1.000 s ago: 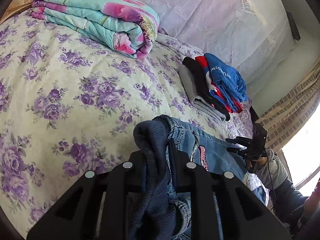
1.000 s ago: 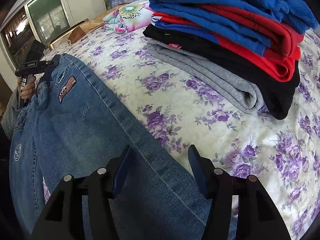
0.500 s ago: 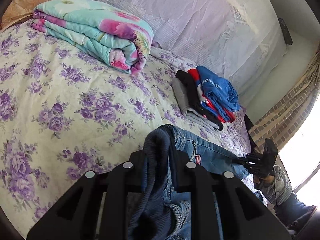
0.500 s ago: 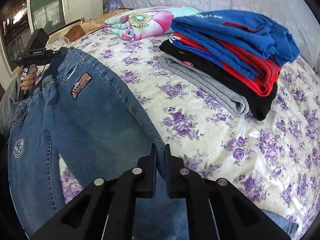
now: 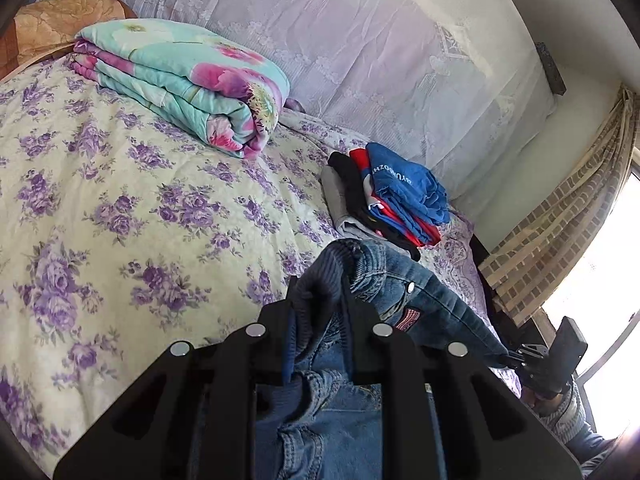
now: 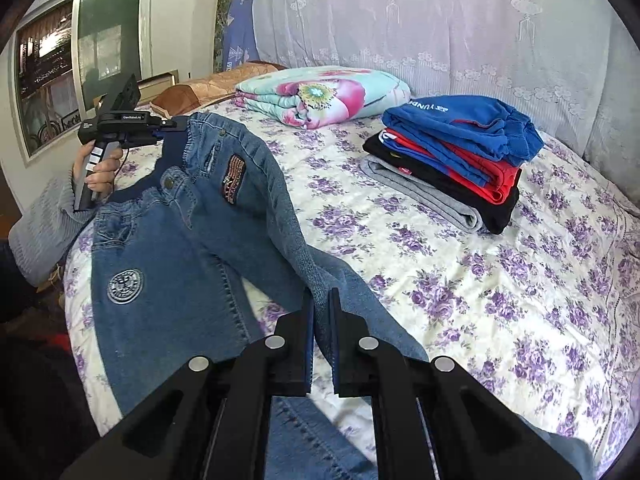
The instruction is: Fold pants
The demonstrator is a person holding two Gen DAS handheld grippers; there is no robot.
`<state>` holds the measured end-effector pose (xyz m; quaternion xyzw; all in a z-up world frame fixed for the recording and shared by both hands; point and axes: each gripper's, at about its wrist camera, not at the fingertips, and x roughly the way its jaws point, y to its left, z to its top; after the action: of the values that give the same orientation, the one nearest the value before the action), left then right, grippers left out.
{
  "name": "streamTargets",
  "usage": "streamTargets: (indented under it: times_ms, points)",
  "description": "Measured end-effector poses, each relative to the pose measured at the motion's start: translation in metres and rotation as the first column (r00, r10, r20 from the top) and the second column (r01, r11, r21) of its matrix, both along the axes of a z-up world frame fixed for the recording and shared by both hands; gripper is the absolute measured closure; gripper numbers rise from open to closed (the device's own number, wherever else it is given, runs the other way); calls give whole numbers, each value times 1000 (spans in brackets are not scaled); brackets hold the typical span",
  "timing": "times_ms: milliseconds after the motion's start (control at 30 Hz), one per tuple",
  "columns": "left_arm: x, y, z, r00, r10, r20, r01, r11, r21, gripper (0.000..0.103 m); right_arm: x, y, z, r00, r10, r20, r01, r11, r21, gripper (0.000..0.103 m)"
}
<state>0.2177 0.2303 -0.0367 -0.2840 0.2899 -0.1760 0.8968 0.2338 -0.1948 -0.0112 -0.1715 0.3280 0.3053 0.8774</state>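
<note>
A pair of blue jeans [image 6: 168, 248] with patches hangs stretched between my two grippers above the flowered bed [image 6: 500, 300]. My left gripper [image 5: 320, 292] is shut on the ribbed navy waistband of the jeans [image 5: 384, 276]; it also shows in the right wrist view [image 6: 172, 124] at the upper left. My right gripper [image 6: 320, 300] is shut on the outer edge of a jeans leg, lifted off the bed; it shows in the left wrist view [image 5: 508, 356] at the lower right.
A stack of folded clothes [image 6: 452, 152], blue on top, then red, black and grey, lies on the bed beyond the jeans. A rolled floral quilt [image 6: 320, 94] lies by the headboard. A curtain and window [image 5: 580, 220] stand at the bed's side.
My right gripper closed on the jeans leg edge and lifted it off the bed. Both grippers rose and pulled back, so the jeans now hang stretched between them.
</note>
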Motion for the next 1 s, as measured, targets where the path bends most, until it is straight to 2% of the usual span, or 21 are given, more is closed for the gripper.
streamTargets:
  times_ms: [133,267,333,367,467,533,600,667,733,900,1000]
  points:
    - [-33,9,-2,1000,11,4,-11,999,-31,84,-47,0,-6,1000,22,13,-22,1000,11,96]
    - [-67,17,-15,995,68,-71,-69,998,-14,70,-88,4,-30,999,35,0,-35,999,-2,96]
    - [-90,22,-22,981,137,-135,-137,991,5,57,-98,2,-46,1000,25,-16,-25,1000,2,96]
    - [-99,26,-25,976,152,-155,-155,988,-9,51,-101,1,-53,999,18,-28,-18,1000,12,96]
    - [-129,28,-27,970,151,-193,-170,981,-90,49,-102,-2,-67,999,4,-51,-2,999,44,96]
    - [-138,19,-23,972,141,-189,-161,983,-93,45,-103,-3,-71,999,-1,-49,4,998,59,96]
    - [-135,10,-21,967,146,-208,-165,984,-72,33,-105,-4,-73,999,-7,-42,10,998,69,96]
    - [-127,6,-25,952,168,-254,-186,981,-50,33,-107,-4,-73,999,-15,-31,17,997,70,96]
    - [-117,6,-32,939,181,-293,-207,976,-60,33,-111,-4,-71,1000,-21,-19,23,997,73,96]
    - [-106,9,-29,937,178,-300,-216,971,-99,33,-107,-6,-70,999,-26,-32,29,995,92,96]
    - [-98,3,-33,914,179,-365,-220,972,-76,35,-106,-9,-70,999,-30,-44,35,993,112,96]
